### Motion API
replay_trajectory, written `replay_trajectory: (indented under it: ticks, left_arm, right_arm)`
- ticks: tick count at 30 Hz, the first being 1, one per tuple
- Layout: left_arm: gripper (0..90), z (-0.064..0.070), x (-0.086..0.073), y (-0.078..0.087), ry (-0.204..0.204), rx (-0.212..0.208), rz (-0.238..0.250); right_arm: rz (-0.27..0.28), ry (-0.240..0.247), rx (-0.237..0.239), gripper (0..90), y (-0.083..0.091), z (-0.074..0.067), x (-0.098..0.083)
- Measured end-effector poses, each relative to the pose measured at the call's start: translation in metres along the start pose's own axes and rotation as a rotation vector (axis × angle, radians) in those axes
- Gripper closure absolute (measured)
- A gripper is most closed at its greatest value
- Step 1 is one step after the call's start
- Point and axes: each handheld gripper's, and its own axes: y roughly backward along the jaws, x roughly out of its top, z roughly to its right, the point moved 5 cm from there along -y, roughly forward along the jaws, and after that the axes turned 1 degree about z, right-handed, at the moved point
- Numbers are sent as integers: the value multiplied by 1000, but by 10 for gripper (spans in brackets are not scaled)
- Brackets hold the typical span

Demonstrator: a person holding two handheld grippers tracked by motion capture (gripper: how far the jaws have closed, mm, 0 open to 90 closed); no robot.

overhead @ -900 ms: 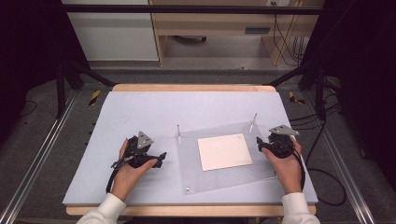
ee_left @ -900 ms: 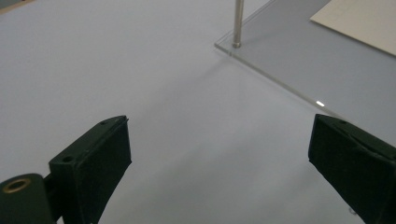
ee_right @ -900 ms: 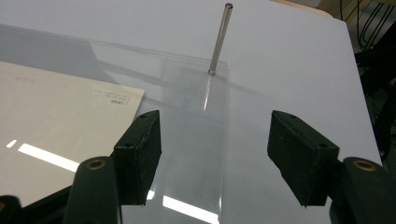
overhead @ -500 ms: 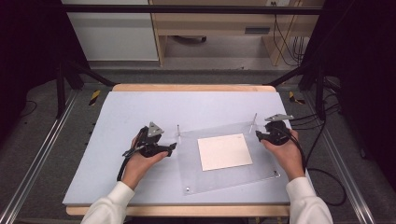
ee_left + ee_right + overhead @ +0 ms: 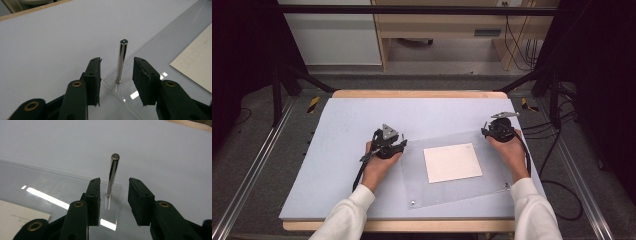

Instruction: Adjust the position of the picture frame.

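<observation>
While both grippers sit at the clear sheet [image 5: 452,170], jaws stand apart around corner pins, gripping nothing; left gripper [image 5: 117,80], right gripper [image 5: 112,197]. Pale blue mat [image 5: 342,125] on wood table [image 5: 417,93]; grey floor [image 5: 257,165], dark surrounds.

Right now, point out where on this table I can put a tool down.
The grey mat is bare left of the left tongs and across its far strip. The clear sheet with its paper takes the right half; both tongs crowd its far-corner pins.
</observation>
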Motion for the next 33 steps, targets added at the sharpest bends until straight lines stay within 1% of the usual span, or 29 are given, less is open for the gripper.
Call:
replay_trajectory:
  ticks: [2, 3, 4, 5, 6, 7, 8, 9, 11, 12, 13, 14, 15, 17, 18, 20, 21, 22, 24, 25, 26, 30, 33]
  left_arm:
    - [622, 0, 1, -3, -9, -21, 7]
    - [646, 0, 1, -3, 6, -20, 2]
    - [658, 0, 1, -3, 5, -18, 3]
    - [672, 0, 2, -4, 0, -21, 9]
    - [695, 0, 2, -5, 0, -20, 9]
    - [702, 0, 1, -6, 12, -16, 7]
    - [712, 0, 1, -6, 16, -15, 5]
    - [722, -1, 0, -7, 14, -10, -3]
    - [726, -1, -1, -8, 17, -11, -5]
    - [727, -2, -2, -10, 34, -14, -8]
    - [728, -3, -2, -10, 41, -11, -10]
    - [736, -3, -2, -11, 43, -16, -11]
    - [744, -3, -2, -11, 43, -16, -11]
    - [768, -2, -2, -12, 42, -23, -8]
    - [779, -2, -3, -12, 40, -31, -12]
    - [818, -1, -3, -14, 43, -41, -12]
    - [831, 0, -4, -14, 45, -39, -17]
    - [833, 0, -4, -15, 34, -32, -23]
    - [839, 0, -4, -15, 31, -28, -21]
    - [839, 0, -4, -15, 34, -28, -21]
    - [837, 0, -4, -15, 57, -38, -20]
    - [838, -1, -4, -15, 55, -40, -24]
    - [837, -1, -2, -15, 72, -42, -35]
  right_arm:
    - [-3, -7, 0, 661, -4, 1, 0]
    - [-3, -3, 6, 681, -7, 2, -1]
    - [-7, 4, 9, 696, -9, 2, -2]
    - [-15, -1, 6, 701, -11, 2, -3]
    - [-13, -5, 9, 728, -12, 2, -3]
    - [-5, -12, 22, 751, -12, 2, -3]
    - [2, -14, 24, 760, -13, 2, -2]
    - [7, -17, 26, 778, -13, 1, -2]
    - [10, -21, 34, 784, -14, 1, -1]
    - [10, -18, 38, 800, -16, 0, 0]
    - [1, -13, 38, 806, -17, -1, 0]
    - [-9, -5, 35, 818, -18, -2, 0]
    - [-9, -5, 35, 818, -18, -2, 0]
    - [-35, 10, 23, 847, -19, -3, 4]
    - [-42, 17, 17, 849, -19, -2, 5]
    - [-39, 7, 20, 852, -19, -2, 4]
    - [-39, 8, 22, 852, -19, -2, 4]
    - [-38, 4, 21, 852, -19, -2, 4]
    - [-40, 5, 15, 852, -19, -2, 4]
    - [-39, 3, 14, 851, -20, -2, 4]
    - [-39, 0, 17, 851, -20, -3, 5]
    - [-36, -3, 22, 851, -20, -2, 5]
    - [-40, 2, 20, 851, -21, -2, 6]
